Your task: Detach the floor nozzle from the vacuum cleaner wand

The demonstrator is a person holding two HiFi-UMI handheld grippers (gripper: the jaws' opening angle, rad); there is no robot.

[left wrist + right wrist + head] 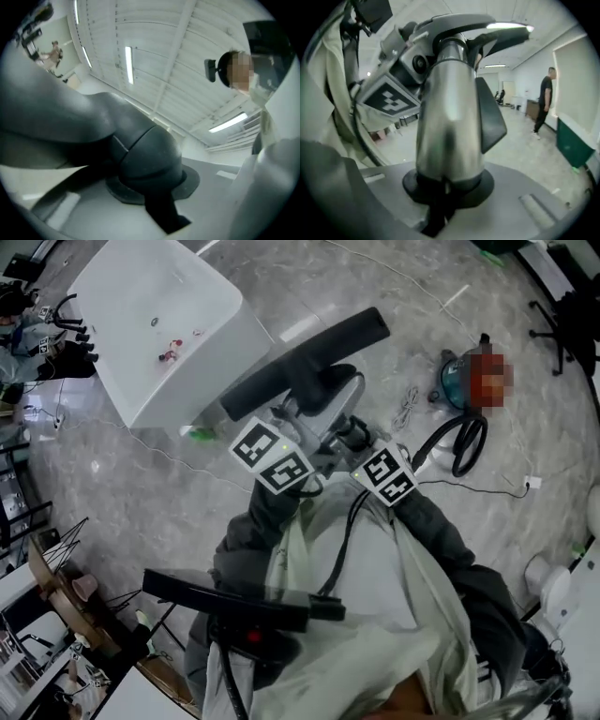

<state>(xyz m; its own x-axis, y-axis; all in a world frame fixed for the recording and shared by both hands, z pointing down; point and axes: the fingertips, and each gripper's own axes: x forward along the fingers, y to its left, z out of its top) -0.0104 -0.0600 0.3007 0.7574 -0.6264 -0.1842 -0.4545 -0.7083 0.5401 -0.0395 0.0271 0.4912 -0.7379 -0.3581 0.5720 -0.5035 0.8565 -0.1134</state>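
Note:
In the head view the dark floor nozzle (309,357) is held up off the floor, tilted, with the silver wand (345,407) running from it toward me. My left gripper (149,164) is shut on the nozzle's dark rounded neck (140,150), which fills its view. My right gripper (447,180) is shut on the silver wand (450,117) just below the nozzle joint. The left gripper's marker cube (272,457) and the right one's (386,474) sit side by side in front of my body. The fingertips are hidden in the head view.
A white table (159,324) stands at the upper left, close to the nozzle's end. The teal vacuum body (459,376) and its black hose (466,442) lie on the grey floor at right, with loose cables around. A person (543,101) stands far off.

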